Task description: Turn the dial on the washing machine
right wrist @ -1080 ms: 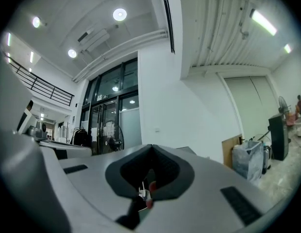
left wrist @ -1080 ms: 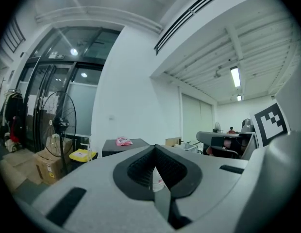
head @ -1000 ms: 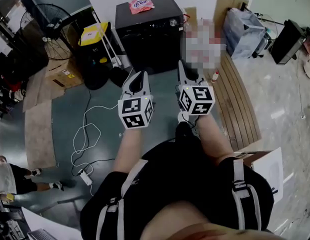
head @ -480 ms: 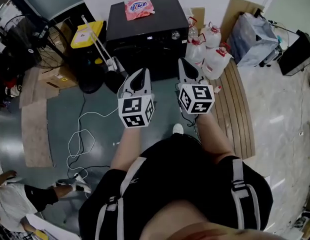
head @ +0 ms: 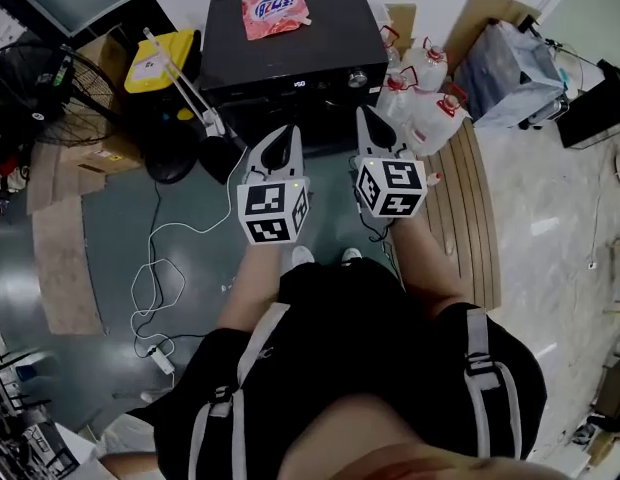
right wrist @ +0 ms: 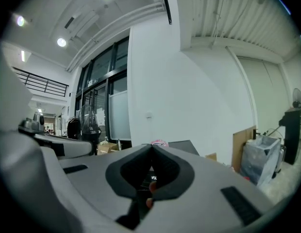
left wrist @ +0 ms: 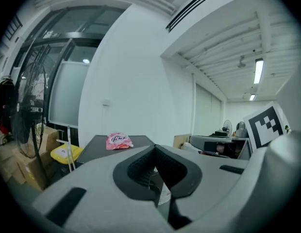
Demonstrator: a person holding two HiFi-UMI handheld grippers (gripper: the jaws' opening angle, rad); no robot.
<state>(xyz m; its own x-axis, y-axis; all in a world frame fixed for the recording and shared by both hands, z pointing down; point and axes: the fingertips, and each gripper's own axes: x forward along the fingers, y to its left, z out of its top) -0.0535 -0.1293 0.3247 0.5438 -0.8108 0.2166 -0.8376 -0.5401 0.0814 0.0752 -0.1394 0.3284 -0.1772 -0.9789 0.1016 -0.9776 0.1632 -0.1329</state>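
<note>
The black washing machine (head: 290,43) stands against the far wall in the head view, its silver dial (head: 358,78) at the right end of the front panel. A pink packet (head: 273,8) lies on its lid. My left gripper (head: 288,132) and right gripper (head: 362,114) are held side by side in front of the machine, both shut with nothing between the jaws and apart from the panel. The right tip points just below the dial. In the left gripper view the gripper (left wrist: 154,148) faces the lid (left wrist: 99,147) and the packet (left wrist: 118,141). The right gripper (right wrist: 151,147) is likewise shut.
Water jugs (head: 430,108) stand right of the machine, beside a slatted wooden bench (head: 475,218) and a clear bag (head: 505,63). A yellow container (head: 155,58), a floor fan (head: 40,83) and cardboard boxes (head: 70,148) sit to the left. A white cable (head: 160,268) trails over the floor.
The person has stepped closer to the washing machine, which now sits nearer the gripper tips. Both grippers keep their side-by-side pose and stay shut.
</note>
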